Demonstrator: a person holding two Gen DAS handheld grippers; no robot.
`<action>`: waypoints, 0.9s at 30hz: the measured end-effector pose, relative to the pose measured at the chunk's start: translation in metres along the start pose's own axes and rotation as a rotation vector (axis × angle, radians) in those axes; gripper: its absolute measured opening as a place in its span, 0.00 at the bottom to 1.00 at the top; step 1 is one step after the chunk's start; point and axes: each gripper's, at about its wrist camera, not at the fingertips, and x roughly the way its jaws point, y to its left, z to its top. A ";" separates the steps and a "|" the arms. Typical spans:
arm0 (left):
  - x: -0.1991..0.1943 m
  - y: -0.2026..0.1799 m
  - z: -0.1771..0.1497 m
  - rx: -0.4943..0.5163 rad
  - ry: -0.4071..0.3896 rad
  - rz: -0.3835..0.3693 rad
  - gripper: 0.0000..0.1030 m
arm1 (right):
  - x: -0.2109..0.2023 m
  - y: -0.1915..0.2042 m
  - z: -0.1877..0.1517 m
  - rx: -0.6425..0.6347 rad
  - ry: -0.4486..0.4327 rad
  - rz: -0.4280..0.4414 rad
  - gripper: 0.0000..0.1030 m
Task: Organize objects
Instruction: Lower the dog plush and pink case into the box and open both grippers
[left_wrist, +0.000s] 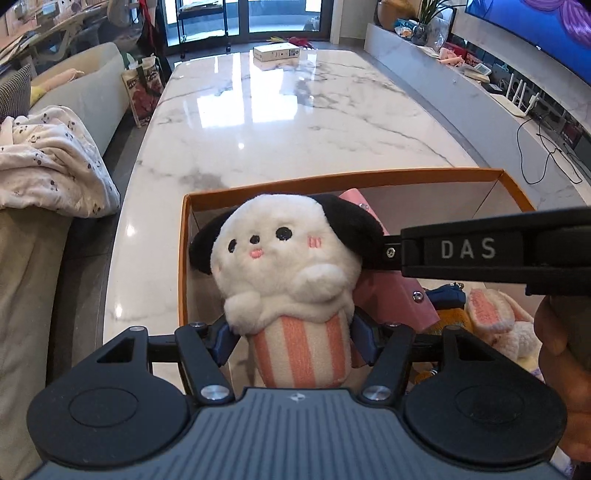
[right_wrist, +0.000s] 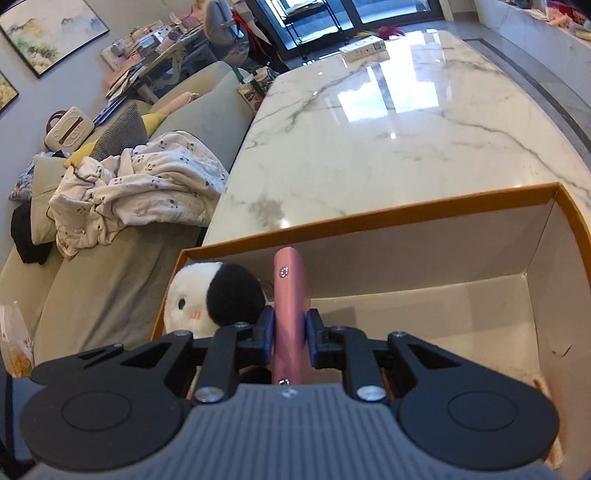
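**Fingers: left spread around plush, right clamped on pink case**

Left gripper (left_wrist: 295, 338) angled down over orange box (left_wrist: 332, 181), jaws wide, panda plush (left_wrist: 291, 266) between them; contact unclear. Right gripper (right_wrist: 290, 338) tilted into the box, pinching an upright pink case (right_wrist: 290, 295). More plush toys (left_wrist: 491, 321) lie inside

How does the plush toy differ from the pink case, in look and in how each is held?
The plush toy is soft, white with black ears and a striped base; the pink case is flat, smooth and plain pink. The left hand-held gripper stands wide around the toy, its pads apparently clear of it; the right hand-held gripper is shut narrowly on the case. Both are over the orange box.
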 end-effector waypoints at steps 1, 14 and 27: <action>0.000 0.001 0.000 -0.007 -0.007 -0.007 0.72 | 0.001 0.000 0.000 0.000 0.000 -0.004 0.18; -0.027 0.034 -0.006 -0.133 -0.081 -0.147 0.72 | 0.019 -0.004 -0.007 0.007 0.030 -0.117 0.18; -0.051 0.061 -0.002 -0.192 -0.136 -0.131 0.70 | 0.029 0.012 -0.010 0.000 0.091 -0.170 0.19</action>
